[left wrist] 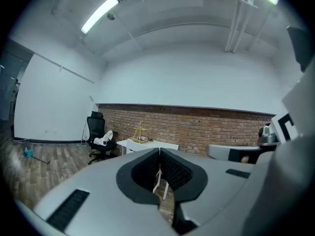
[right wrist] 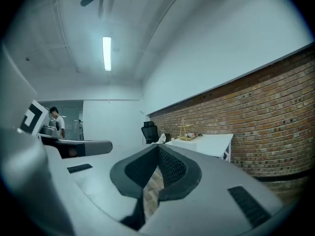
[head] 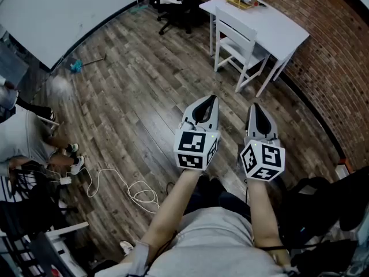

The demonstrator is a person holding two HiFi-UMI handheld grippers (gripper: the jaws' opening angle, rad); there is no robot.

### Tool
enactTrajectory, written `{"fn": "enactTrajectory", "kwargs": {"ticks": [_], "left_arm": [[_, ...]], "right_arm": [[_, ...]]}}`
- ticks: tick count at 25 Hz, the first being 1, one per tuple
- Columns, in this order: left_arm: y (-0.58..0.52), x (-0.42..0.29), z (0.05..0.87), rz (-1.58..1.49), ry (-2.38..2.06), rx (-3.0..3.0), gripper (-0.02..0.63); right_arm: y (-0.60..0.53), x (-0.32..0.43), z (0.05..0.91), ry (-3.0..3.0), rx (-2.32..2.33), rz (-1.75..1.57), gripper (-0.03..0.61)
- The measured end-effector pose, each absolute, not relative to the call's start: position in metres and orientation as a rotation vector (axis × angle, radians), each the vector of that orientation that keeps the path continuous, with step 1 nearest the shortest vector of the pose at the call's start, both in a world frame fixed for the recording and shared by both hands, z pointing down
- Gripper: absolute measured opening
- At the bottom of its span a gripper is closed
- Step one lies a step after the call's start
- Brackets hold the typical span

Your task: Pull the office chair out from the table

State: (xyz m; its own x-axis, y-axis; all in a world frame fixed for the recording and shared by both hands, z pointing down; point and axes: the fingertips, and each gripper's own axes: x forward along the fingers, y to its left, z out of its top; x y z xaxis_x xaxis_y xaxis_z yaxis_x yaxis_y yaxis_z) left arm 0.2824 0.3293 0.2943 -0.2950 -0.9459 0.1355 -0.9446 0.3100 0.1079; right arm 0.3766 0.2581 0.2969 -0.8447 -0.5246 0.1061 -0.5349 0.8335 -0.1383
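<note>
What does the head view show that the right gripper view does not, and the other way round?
Only the head view: the white cable looped on the wood floor, and the white chair tucked at the table. Only the right gripper view: the ceiling light and a standing person far off at the left. Both: the white table, the black office chair and the brick wall.

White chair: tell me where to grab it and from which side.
Take the chair by the top rail of its backrest, coming from the floor side. The backrest stands upright with its back to the room, while the table blocks the seat side.
</note>
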Motion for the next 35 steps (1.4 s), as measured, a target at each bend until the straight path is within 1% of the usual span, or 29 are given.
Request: {"fn": "enactTrajectory", "kwargs": {"ticks": [8, 24, 35], "left_arm": [[0.324, 0.279, 0.298, -0.001, -2.404, 1.731, 0.015], [0.28, 0.292, 0.307, 0.026, -2.431, 1.68, 0.015], [0.249, 0.254, 0.318, 0.017, -2.425, 1.654, 0.015]], "right_arm": [[0.252, 0.373, 0.298, -2.952, 0.833, 0.255, 0.015], [0.199, 0.383, 0.31, -2.947, 0.779, 0.225, 0.016], [0.166, 0.347, 0.324, -2.925, 0.772, 0.255, 0.016]]}}
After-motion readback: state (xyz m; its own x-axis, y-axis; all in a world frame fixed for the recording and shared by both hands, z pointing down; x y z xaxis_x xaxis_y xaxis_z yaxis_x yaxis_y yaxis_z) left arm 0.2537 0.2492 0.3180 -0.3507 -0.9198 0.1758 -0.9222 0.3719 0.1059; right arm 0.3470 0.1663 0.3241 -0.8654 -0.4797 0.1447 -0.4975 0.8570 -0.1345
